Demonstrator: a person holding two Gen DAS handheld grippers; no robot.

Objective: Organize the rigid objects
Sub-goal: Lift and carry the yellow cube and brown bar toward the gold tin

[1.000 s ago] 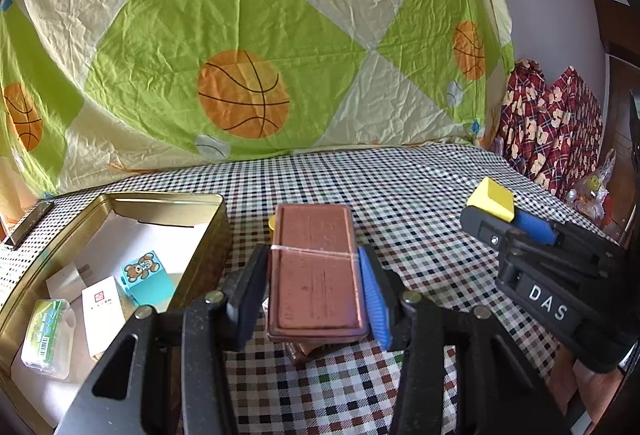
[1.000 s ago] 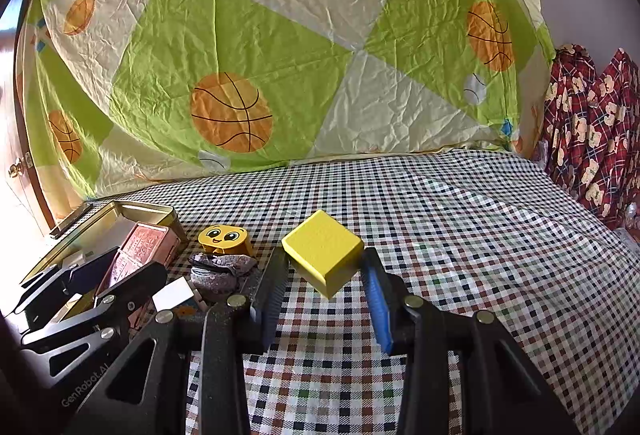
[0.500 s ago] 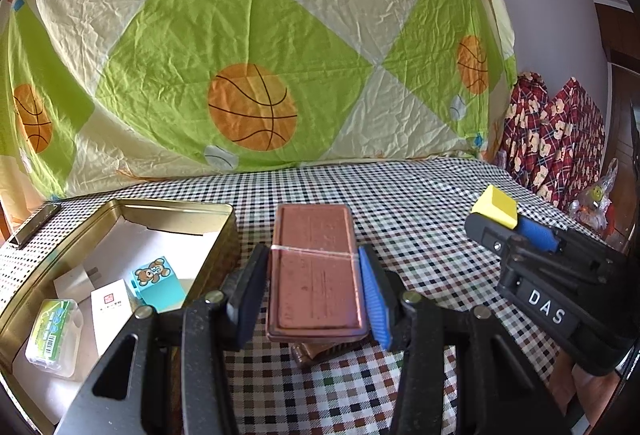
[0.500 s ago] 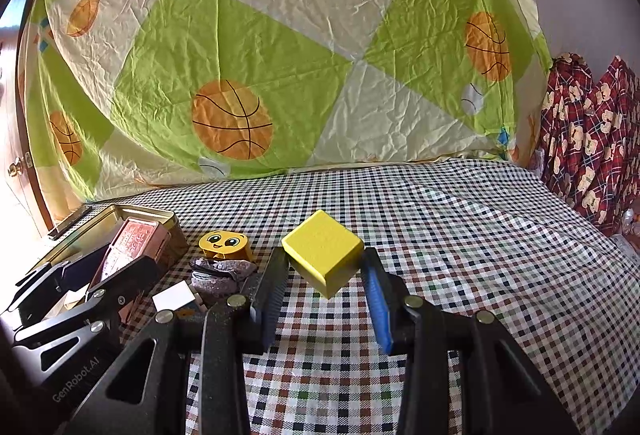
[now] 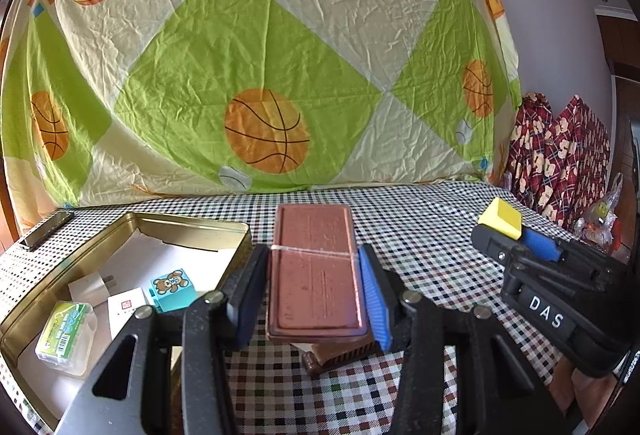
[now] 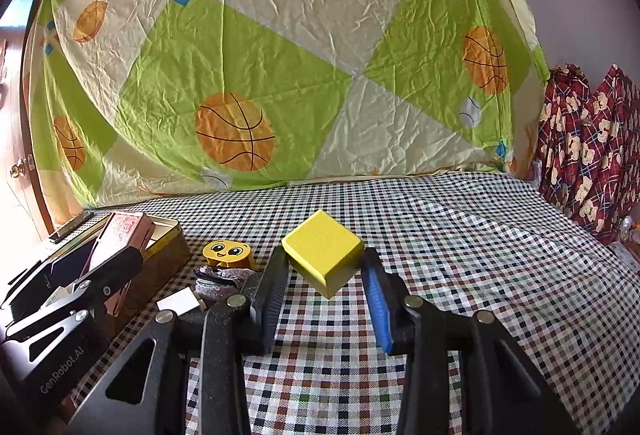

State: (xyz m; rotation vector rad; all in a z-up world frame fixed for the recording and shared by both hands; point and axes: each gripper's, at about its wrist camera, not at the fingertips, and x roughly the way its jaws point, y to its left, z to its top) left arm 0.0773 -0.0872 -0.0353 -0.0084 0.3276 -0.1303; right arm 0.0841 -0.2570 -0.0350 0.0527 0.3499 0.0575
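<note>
Already in the tin: a clear box with a green label (image 5: 64, 331), a white card (image 5: 125, 309), a white plug (image 5: 92, 285) and a teal bear block (image 5: 173, 289) lie inside the gold tin (image 5: 200, 231), forward and to the left of the left gripper.
Left out: a yellow smiley piece (image 6: 226, 254), a dark crumpled item (image 6: 220, 279) and a white card on the cloth (image 6: 179, 303) sit on the checked cloth (image 6: 480, 255), ahead-left of the right gripper.
Progress: judged roughly midway; two items are in hand, none of them yet in the tin.
Left gripper (image 5: 314, 287): clamped on the brown flat case (image 5: 314, 267), pads on its long sides, case raised off the cloth just right of the tin.
Right gripper (image 6: 326, 281): clenched on the yellow block (image 6: 322, 251), held corner-down between the pads, clear of the cloth.
</note>
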